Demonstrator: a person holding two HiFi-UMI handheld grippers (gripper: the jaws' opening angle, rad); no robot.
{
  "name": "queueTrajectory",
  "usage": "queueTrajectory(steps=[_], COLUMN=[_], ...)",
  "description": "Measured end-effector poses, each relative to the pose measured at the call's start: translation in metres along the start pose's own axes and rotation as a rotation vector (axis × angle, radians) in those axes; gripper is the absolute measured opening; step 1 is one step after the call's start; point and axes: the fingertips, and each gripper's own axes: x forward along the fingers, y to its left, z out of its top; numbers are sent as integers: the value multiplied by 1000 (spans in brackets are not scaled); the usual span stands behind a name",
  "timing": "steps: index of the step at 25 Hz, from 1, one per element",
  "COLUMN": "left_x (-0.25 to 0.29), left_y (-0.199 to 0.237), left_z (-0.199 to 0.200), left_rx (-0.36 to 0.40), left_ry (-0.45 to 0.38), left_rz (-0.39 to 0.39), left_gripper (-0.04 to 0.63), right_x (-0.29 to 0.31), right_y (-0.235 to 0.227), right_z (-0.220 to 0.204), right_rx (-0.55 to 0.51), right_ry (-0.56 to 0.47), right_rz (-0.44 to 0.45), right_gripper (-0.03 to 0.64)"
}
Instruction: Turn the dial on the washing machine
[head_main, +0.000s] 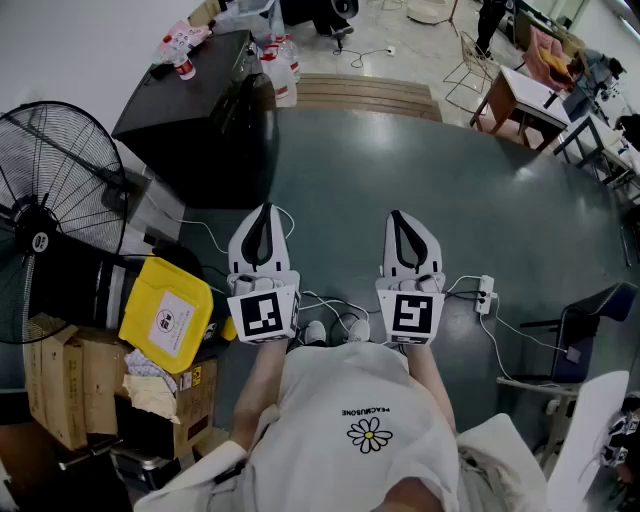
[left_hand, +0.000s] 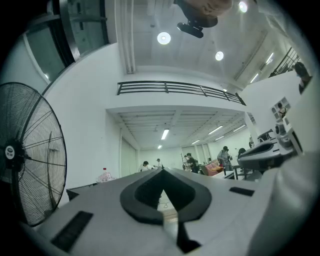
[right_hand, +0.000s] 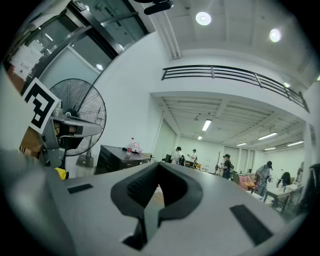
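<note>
Two white plastic tongs in your hands, left tongs (head_main: 263, 222) and right tongs (head_main: 400, 226), each closed together on nothing above the dark grey floor (head_main: 420, 150); washing machine dial shows in no view, likely a rigid, smooth knob, so pinch across its rim.

Open floor (head_main: 420, 180) ahead — fan (head_main: 60, 190) (left)

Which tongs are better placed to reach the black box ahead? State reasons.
Left, probably. The black box stands ahead to the left, on the side of the left tongs; the right tongs are farther across. Both tongs are shut and empty.
</note>
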Motion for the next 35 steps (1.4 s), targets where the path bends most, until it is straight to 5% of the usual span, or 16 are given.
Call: queueTrajectory(steps=[23,35], left_x=[31,137], left_y=[-42,-49], left_z=[-20,-93], left_rx=[23,60], left_ry=[0,-88], left_rz=[51,67], left_gripper=[-2,-2], right_x=[13,109], right_y=[-52,-71], right_z=[-56,-128], right_rx=[69,-11], right_ry=[2,-71], right_rz=[34,90], right_gripper=[5,5])
